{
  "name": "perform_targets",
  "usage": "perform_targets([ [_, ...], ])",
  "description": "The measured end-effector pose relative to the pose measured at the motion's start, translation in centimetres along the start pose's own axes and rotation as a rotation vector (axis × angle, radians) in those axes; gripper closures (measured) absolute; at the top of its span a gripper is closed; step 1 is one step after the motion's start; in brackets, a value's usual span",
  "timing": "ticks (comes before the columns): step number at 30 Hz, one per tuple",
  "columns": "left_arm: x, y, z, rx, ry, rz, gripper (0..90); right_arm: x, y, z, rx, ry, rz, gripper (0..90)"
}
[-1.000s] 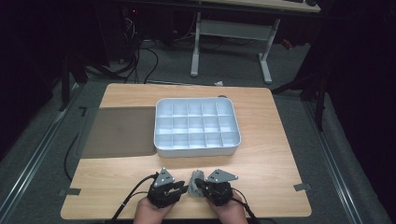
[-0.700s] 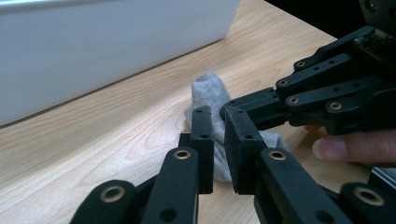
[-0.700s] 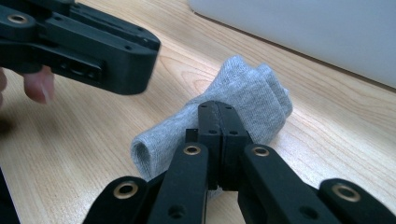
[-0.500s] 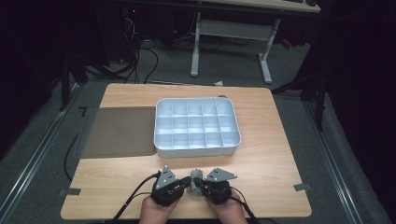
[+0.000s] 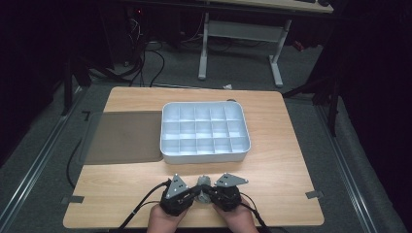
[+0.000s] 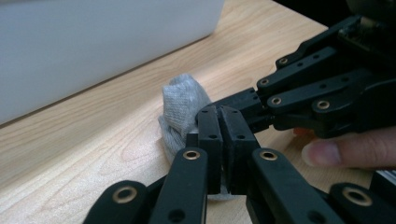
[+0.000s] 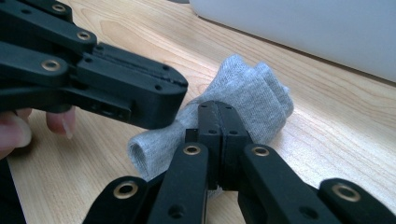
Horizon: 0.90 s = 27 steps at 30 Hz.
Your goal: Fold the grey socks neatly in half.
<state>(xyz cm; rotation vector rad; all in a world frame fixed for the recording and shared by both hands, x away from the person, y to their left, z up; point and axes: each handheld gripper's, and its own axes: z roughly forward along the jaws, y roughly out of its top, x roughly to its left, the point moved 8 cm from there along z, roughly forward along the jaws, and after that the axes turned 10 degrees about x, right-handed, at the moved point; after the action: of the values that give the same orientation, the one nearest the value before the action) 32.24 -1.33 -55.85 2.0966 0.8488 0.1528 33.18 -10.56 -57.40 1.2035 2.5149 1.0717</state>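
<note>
I have the grey sock [image 7: 243,100] on the wooden table [image 5: 291,165], just in front of the white compartment tray [image 5: 204,131]. My left gripper [image 6: 219,114] has just closed onto it; my right gripper [image 7: 217,109] is clamped on it too.

The sock [image 7: 243,100] is grey – the tray [image 5: 205,131] white, the bench [image 5: 282,170] light brown wood, each tool [image 6: 219,135] black.
</note>
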Motion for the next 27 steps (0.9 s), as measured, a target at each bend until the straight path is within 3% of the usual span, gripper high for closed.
perform_targets([
  [14,-0.2,-0.9,0.5,0.039,0.026,0.037,87.9,0.0,0.3,-0.3,-0.011,-0.003,0.002,88.7],
  [21,-0.2,-1.0,0.6,0.043,0.029,0.044,88.0,-0.2,0.5,-1.8,-0.042,-0.038,-0.008,87.6],
  [27,-0.1,-1.2,0.7,0.046,0.037,0.041,88.1,0.3,-0.2,-2.0,-0.029,-0.048,-0.017,84.7],
])
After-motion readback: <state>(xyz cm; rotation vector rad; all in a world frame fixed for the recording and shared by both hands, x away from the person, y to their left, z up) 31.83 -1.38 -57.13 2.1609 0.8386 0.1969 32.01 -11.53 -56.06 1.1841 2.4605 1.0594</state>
